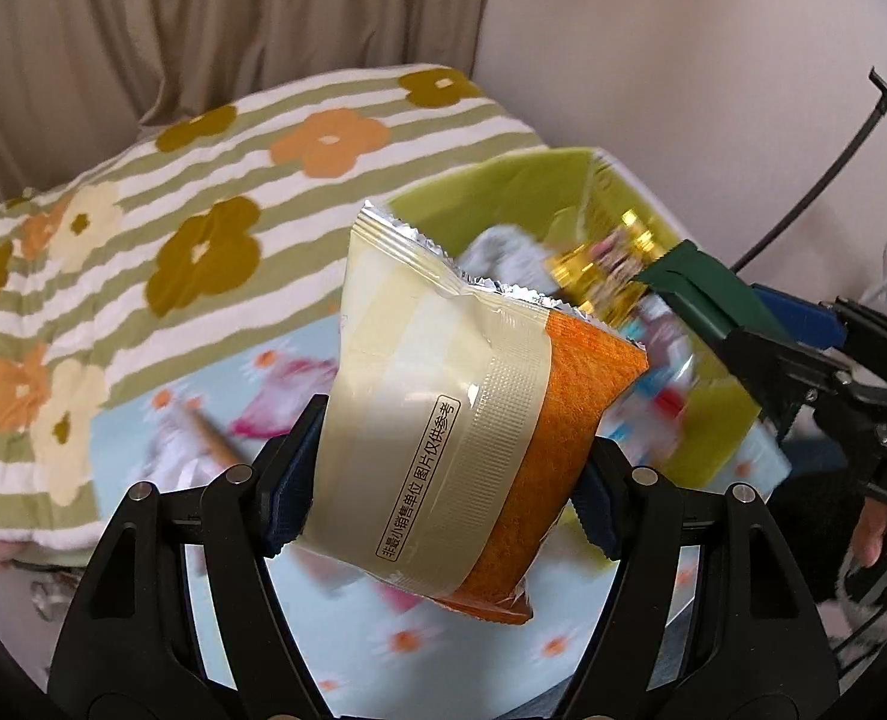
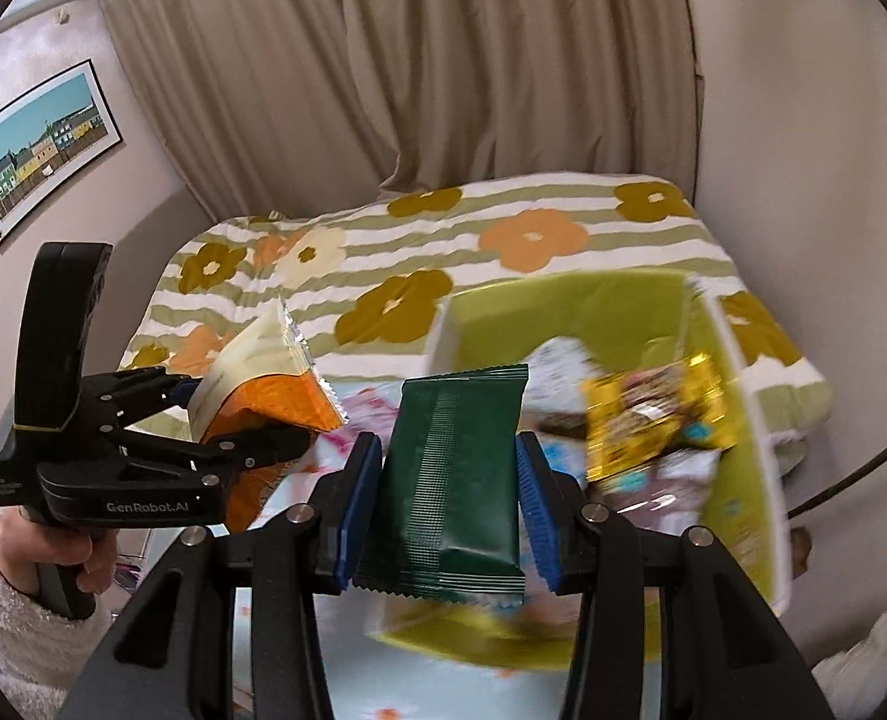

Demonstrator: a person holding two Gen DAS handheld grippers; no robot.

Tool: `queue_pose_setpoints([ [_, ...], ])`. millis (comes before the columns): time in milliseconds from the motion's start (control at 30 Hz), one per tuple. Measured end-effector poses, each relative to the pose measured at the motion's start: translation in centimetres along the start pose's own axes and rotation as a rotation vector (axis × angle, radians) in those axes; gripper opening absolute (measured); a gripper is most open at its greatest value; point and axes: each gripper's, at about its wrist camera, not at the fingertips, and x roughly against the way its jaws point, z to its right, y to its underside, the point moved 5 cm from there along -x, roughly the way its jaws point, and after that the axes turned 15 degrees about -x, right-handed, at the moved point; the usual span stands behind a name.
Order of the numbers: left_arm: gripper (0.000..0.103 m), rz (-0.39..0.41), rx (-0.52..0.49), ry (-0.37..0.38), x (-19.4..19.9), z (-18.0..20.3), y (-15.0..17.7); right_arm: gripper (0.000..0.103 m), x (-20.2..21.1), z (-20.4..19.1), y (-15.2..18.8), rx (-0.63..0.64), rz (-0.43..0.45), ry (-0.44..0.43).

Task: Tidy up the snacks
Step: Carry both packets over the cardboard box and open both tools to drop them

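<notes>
With several wrappers already in the lime-green plastic bin (image 2: 737, 420) far right, the left gripper (image 1: 443, 480) clamps a cream-and-orange foil snack packet (image 1: 473, 420) and the right gripper (image 2: 449, 504) a dark green foil bar (image 2: 452, 480), both aloft, unsorted.

The green bin (image 2: 569, 312) stands open at the top, so entry from above is free, though its floor is crowded with a gold snack packet (image 2: 653, 414) and other blurred wrappers. Its white rim (image 2: 749, 420) and walls block any sideways approach. Behind the bin, the flowered striped blanket (image 1: 143, 240) lies bare and offers room. The beige curtain (image 2: 443, 60) and the walls close off the far side and the corner. The two grippers hang near each other above the light blue cloth (image 1: 323, 630): the left gripper (image 2: 263, 414) with its cream and orange packet (image 1: 467, 420) fills the space beside the right gripper (image 2: 449, 498) and its dark green packet (image 2: 455, 474). A black cable (image 1: 833, 180) crosses the air at the right.
</notes>
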Motion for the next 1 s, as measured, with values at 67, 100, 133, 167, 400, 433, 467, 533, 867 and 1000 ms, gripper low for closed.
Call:
queue_pose_setpoints([
  [67,0.070,-0.004,0.012,0.017,-1.2,1.9,-1.7,0.041,0.2,2.1,-1.2,-0.008,-0.002,0.001],
  [100,0.070,-0.009,0.017,0.028,-1.9,2.9,-2.4,0.041,0.2,2.9,-1.5,-0.013,-0.002,0.001],
  [133,0.069,-0.019,0.018,0.041,-2.7,4.0,-3.0,0.041,0.2,3.6,-1.9,-0.019,-0.003,0.001],
  [167,0.069,-0.028,0.016,0.048,-3.3,4.9,-3.4,0.041,0.1,4.5,-2.2,-0.026,-0.005,0.002],
  [400,0.071,-0.099,-0.011,0.092,-6.8,9.0,-4.3,0.041,-0.5,8.2,-2.9,-0.088,-0.011,0.001],
  [433,0.072,-0.104,-0.021,0.100,-7.0,9.4,-4.3,0.041,-0.5,8.5,-2.8,-0.097,-0.012,0.000],
  [467,0.078,-0.110,-0.031,0.098,-7.2,9.7,-4.3,0.041,-0.5,8.8,-2.8,-0.103,-0.014,-0.002],
  [533,0.096,-0.116,-0.043,0.070,-7.4,9.9,-4.2,0.041,-0.5,9.3,-2.7,-0.123,-0.024,-0.014],
  [867,0.099,-0.088,0.099,0.009,-5.1,7.4,-0.2,0.041,-1.3,9.9,-1.5,-0.097,-0.050,-0.033],
  [1000,0.099,-0.077,0.132,-0.017,-3.9,7.0,1.0,0.041,-2.2,9.8,-1.5,-0.080,-0.042,-0.029],
])
